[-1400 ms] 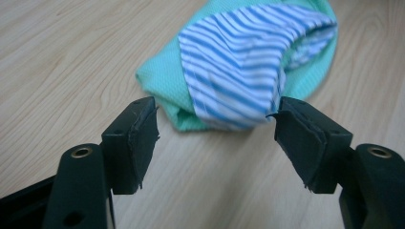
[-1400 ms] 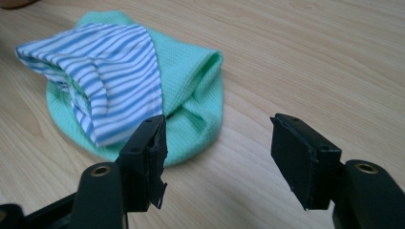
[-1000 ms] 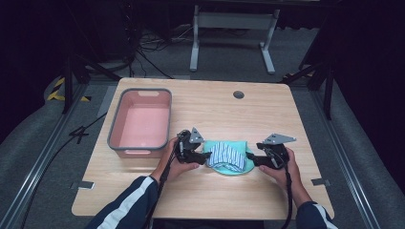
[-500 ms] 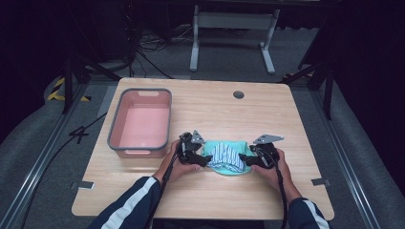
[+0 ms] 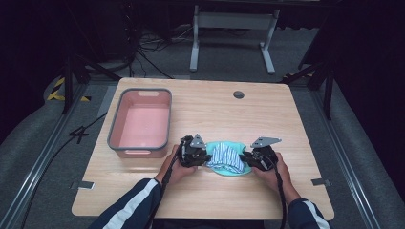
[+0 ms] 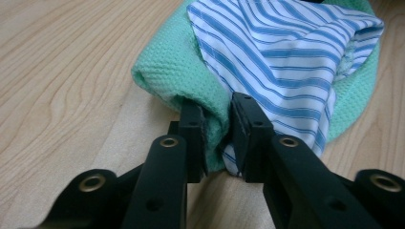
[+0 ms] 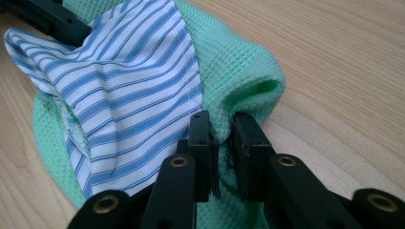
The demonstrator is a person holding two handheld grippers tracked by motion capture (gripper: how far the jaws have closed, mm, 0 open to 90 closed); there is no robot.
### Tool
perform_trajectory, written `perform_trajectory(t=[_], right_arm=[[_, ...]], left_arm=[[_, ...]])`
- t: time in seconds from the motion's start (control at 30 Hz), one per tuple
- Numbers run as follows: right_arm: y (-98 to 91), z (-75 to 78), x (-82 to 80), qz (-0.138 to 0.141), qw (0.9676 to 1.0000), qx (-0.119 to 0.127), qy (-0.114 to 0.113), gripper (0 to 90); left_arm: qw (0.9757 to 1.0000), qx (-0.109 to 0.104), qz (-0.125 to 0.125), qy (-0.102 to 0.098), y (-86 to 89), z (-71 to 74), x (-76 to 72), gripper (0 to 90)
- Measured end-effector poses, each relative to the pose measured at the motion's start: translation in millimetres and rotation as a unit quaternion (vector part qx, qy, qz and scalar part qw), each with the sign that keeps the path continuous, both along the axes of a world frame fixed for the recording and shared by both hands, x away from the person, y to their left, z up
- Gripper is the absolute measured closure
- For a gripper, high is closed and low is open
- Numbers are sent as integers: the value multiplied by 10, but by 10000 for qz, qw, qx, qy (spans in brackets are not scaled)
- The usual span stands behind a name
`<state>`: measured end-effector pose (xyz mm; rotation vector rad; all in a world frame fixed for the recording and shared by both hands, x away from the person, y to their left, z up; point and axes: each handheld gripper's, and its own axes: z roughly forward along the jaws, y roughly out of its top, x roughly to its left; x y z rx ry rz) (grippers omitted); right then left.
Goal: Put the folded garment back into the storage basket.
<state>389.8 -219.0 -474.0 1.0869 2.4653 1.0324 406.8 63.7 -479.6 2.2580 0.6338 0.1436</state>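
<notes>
**Both grippers pinch a folded cloth bundle at the table's front**

Left gripper (image 5: 206, 158) and right gripper (image 5: 244, 160) face each other across the bundle, each clamped on an end of it. Seen from the left gripper view, the left gripper's (image 6: 218, 136) black jaws are closed on a fold of the green waffle cloth (image 6: 179, 71), with the blue-striped cloth (image 6: 282, 57) lying against the far jaw. Seen from the right gripper view, the right gripper's (image 7: 224, 143) jaws are closed on the green waffle cloth (image 7: 234, 71) alone, just beside the striped cloth's (image 7: 129, 95) hem.

From above, the left hand (image 5: 177, 167) and right hand (image 5: 272, 171) come in from the near edge, forearms in dark sleeves with white stripes, both held low and angled inward towards the bundle.

The wooden table (image 5: 215, 114) is pale, with a round cable hole near its far edge. Around it lies grey floor, with cables and a metal stand's legs in the dark behind.

A pink bin (image 5: 141, 123) with a grey rim stands at the table's left, just beside the left gripper, nothing visible inside it. The green cloth (image 5: 228, 169) rests on the table between the grippers, the striped cloth (image 5: 224, 155) on top
</notes>
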Motion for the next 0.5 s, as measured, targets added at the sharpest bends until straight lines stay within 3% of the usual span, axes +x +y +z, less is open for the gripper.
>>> perform_trajectory(t=[0.13, 0.2, 0.5], right_arm=[[20, 39, -38, -60, 9999, 64, 63, 813], [29, 98, -77, -40, 9999, 73, -60, 816], [4, 227, -128, -41, 9996, 195, -200, 818]], left_arm=[[9998, 122, 34, 179, -15, 58, -2, 799], [9997, 238, -48, 93, -33, 125, -30, 808], [9996, 179, -178, -103, -28, 295, -79, 817]])
